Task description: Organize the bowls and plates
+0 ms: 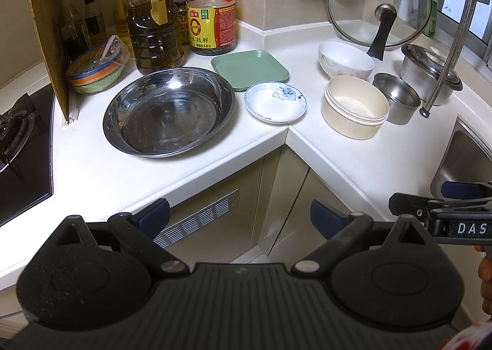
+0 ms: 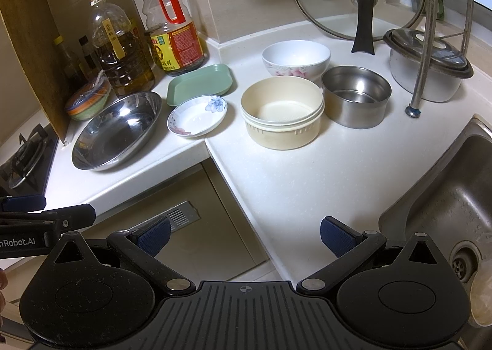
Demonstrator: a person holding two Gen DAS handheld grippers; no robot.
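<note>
On the white corner counter (image 1: pixel 353 159) lie a large steel plate (image 1: pixel 168 110) (image 2: pixel 118 131), a green square plate (image 1: pixel 249 68) (image 2: pixel 200 83) and a small white flowered dish (image 1: pixel 275 101) (image 2: pixel 197 116). To their right stand a white floral bowl (image 1: pixel 345 59) (image 2: pixel 295 58), a cream bowl (image 1: pixel 354 106) (image 2: pixel 282 112) and a small steel bowl (image 1: pixel 396 97) (image 2: pixel 356 95). My left gripper (image 1: pixel 240 218) hangs open in front of the counter edge, holding nothing. My right gripper (image 2: pixel 244 234) is open too, over the counter's near edge, well short of the bowls.
Oil and sauce bottles (image 1: pixel 212 2) and a wrapped colourful bowl (image 1: pixel 97 68) line the back left. A glass lid (image 1: pixel 379 2) and lidded pot (image 1: pixel 430 73) stand back right. The sink (image 2: pixel 446 205) is at right, a gas hob (image 1: pixel 18 141) at left, and a faucet hose (image 2: pixel 426 42) hangs down.
</note>
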